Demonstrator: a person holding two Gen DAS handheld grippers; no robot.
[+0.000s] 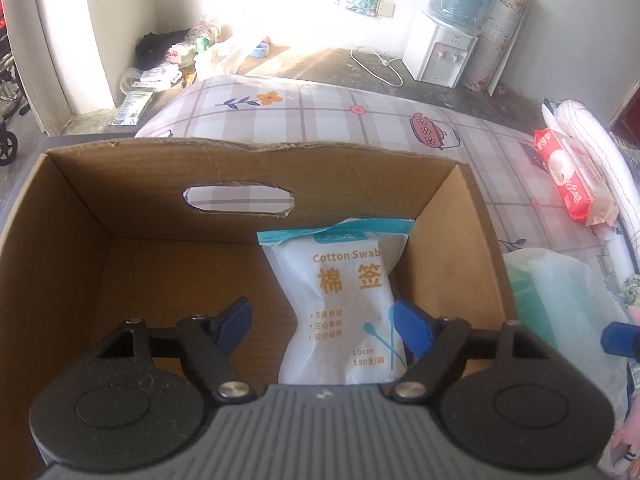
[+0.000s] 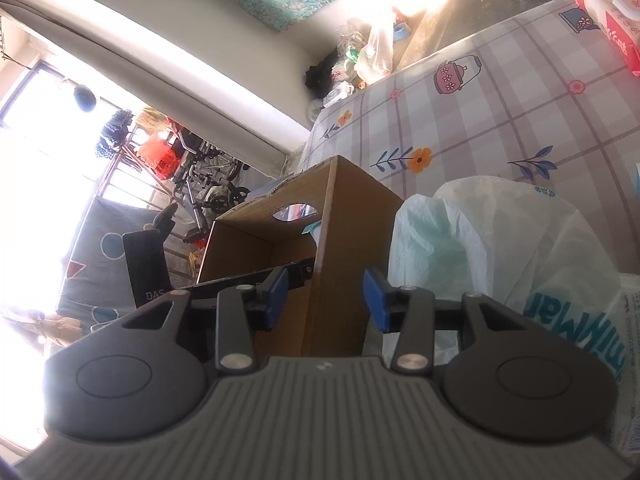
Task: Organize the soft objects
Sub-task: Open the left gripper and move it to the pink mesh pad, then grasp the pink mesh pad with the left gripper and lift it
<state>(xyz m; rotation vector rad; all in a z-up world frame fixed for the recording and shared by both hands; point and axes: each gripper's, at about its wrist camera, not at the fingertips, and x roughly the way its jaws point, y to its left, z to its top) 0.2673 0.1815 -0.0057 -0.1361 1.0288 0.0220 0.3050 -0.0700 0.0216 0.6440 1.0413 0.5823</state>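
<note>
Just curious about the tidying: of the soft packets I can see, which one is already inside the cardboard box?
The white cotton swab packet with teal top, leaning in the cardboard box. The red wipes pack and the plastic bag lie outside on the checked cloth.

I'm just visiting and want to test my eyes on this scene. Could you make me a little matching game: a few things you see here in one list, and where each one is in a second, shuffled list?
Things:
1. cotton swab pack
2. red wipes pack
3. plastic bag
4. water dispenser

Places:
A. on the floor by the far wall
B. inside the cardboard box
C. right beside the box, outside it
D. on the checked bedsheet, away from the box

Pairs: 1-B, 2-D, 3-C, 4-A
</note>
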